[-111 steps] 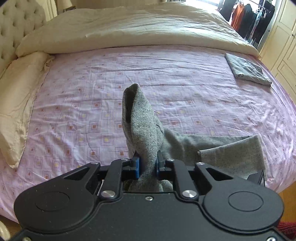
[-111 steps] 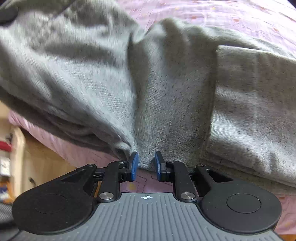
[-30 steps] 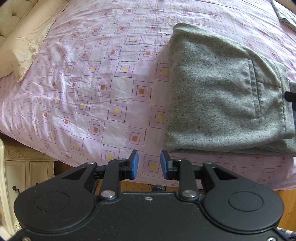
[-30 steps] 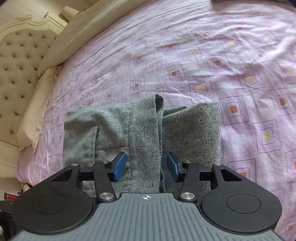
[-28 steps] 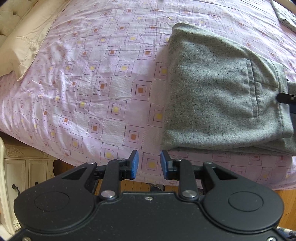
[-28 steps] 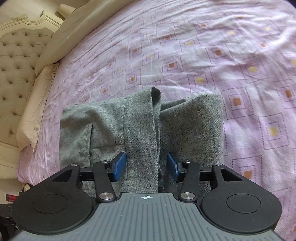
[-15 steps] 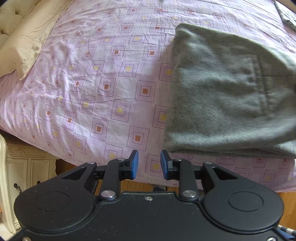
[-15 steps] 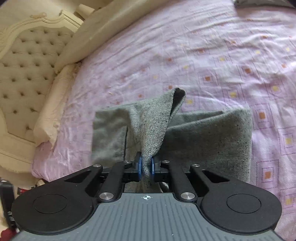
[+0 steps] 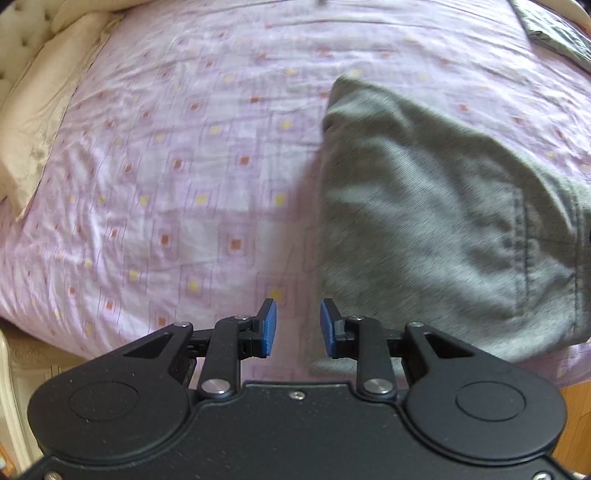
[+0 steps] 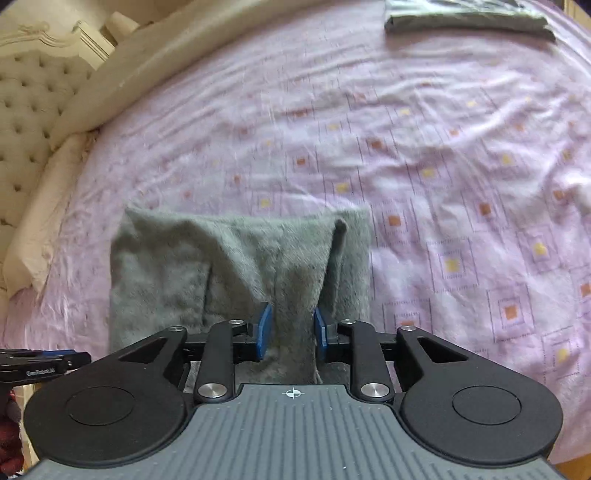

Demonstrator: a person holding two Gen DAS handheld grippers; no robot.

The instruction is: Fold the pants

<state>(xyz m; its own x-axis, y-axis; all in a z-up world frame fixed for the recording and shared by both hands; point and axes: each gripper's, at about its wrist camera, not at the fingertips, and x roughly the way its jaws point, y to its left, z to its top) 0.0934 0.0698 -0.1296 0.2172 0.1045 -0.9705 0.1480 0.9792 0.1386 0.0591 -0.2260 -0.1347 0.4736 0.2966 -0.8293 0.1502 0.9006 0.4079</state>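
Right wrist: folded grey pants [image 10: 192,266] between right gripper's [image 10: 291,328] parted jaws, left gripper [image 9: 297,325] parted.

A wide bed [image 10: 424,155] fills both views, covered in a lilac sheet [image 9: 177,177] printed with small squares in orange and yellow. The sheet is lightly creased and brightly lit. At the head stands a cream tufted headboard [image 10: 29,99] with a carved frame. A long cream bolster or rolled duvet [image 10: 155,62] lies along it, and a cream pillow [image 9: 40,110] rests at the sheet's edge. At the far side lies a dark grey folded cloth [image 10: 469,18], perhaps another garment. Wooden floor [image 9: 580,406] shows below the bed's near edge.
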